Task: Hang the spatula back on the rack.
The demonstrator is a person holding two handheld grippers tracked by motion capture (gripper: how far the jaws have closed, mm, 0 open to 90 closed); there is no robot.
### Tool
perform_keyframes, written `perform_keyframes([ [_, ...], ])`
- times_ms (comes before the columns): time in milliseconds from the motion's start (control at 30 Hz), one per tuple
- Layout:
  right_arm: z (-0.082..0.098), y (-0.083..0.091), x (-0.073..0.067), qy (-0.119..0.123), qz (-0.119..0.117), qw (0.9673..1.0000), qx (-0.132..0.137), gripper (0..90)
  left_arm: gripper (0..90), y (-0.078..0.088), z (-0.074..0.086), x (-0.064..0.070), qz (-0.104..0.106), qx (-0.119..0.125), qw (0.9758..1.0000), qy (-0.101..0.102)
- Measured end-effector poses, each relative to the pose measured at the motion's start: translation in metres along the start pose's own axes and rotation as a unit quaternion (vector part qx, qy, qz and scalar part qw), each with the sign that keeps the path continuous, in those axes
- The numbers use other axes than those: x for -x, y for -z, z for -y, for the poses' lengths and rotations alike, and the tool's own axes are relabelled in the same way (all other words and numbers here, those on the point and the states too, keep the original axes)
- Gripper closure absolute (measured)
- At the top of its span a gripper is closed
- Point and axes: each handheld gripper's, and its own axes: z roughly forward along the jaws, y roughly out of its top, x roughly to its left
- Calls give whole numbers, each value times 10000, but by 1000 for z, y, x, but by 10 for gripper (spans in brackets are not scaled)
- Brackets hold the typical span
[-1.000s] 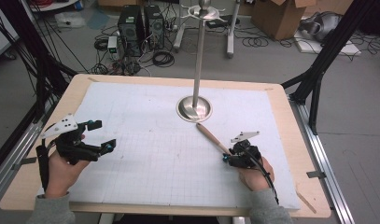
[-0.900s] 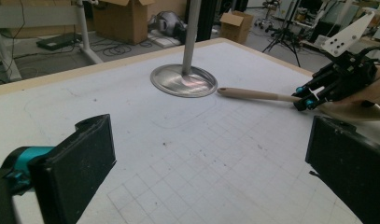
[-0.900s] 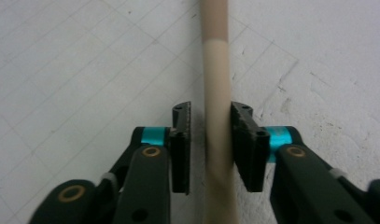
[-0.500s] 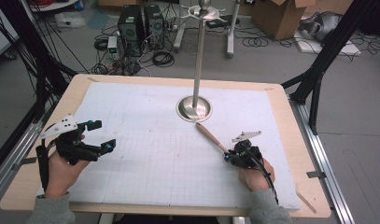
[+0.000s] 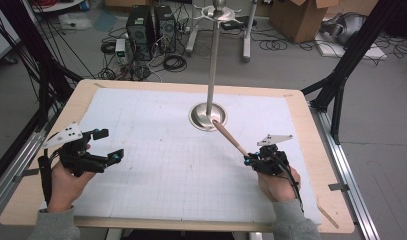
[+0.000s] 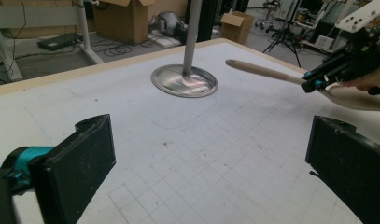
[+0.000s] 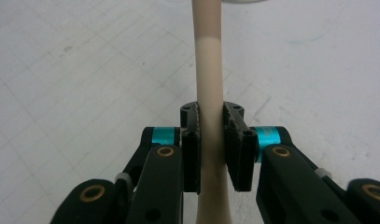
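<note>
A: Wooden spoon [image 5: 230, 138] is clamped in the right gripper [image 5: 251, 160], lower right of the high view. The jaws have just been closing and the pads now press the handle from both sides, handle dead centre in the right gripper view [image 7: 210, 93].

B: Where's the far end?

A: Handle tip points up-left at the metal stand [image 5: 211, 65], mid-frame, its end over the rim of the round base [image 5: 207, 120]. Bowl end sits behind the jaws by the hand [image 6: 351, 97].

B: Left side?

A: Left gripper [image 5: 111, 145] is at the lower left, jaws spread wide, nothing between them, hovering above the gridded mat [image 5: 156, 165].

B: Risks?

A: Round, smooth handle and narrow pads: it could pivot or slide if the lift is jerky. I'd also say the tip is close enough to the pole to knock it on a swing, which would twist the spoon in the grip.
</note>
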Motion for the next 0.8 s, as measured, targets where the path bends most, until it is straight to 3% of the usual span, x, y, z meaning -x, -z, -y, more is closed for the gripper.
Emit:
perform_keyframes([
  [333, -20, 26, 10, -33, 39, 9993, 367, 785, 18, 1, 0, -1, -5, 27, 10000, 22],
  [800, -62, 68, 12, 129, 135, 9968, 782, 785, 18, 0, 0, -1, 5, 1, 10000, 18],
])
